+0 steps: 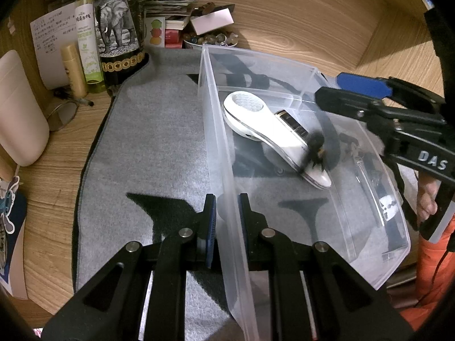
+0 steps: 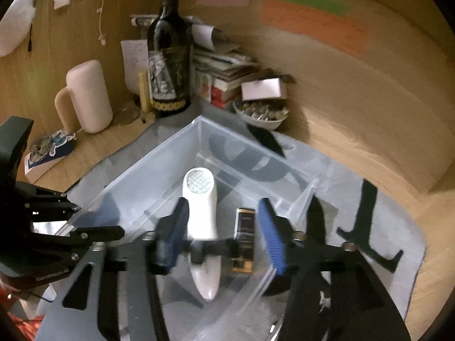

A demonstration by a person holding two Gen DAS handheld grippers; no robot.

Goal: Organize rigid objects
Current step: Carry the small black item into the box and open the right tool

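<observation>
In the left wrist view, the left gripper (image 1: 227, 213) is clamped on the near side wall of a clear plastic bin (image 1: 216, 130), 1 blue pad on each face of the wall. The bin stands on a grey felt mat (image 1: 148, 142) spread over a wooden desk (image 1: 54, 176). Inside the bin lies a white handheld device (image 1: 266, 126) with a round honeycomb head, and against its handle a small black-and-gold box (image 1: 293, 122) and a blurred dark fuzzy object (image 1: 315, 149). The right gripper (image 1: 352, 91) reaches in over the bin's far rim. Behind the mat stand an elephant-label bottle (image 1: 116, 34), a green spray bottle (image 1: 88, 37) and a bowl of beads (image 1: 210, 39). In the right wrist view, the right gripper (image 2: 224, 227) hangs over the bin (image 2: 159, 156) with its jaws parted; the white device (image 2: 203, 207) and the black-and-gold box (image 2: 244, 233) lie below and between the blue pads, which do not press on either. The left gripper (image 2: 71, 216) holds the bin's wall at the left edge. A dark wine bottle (image 2: 169, 54) and a pale pink container (image 2: 89, 96) stand at the back.
</observation>
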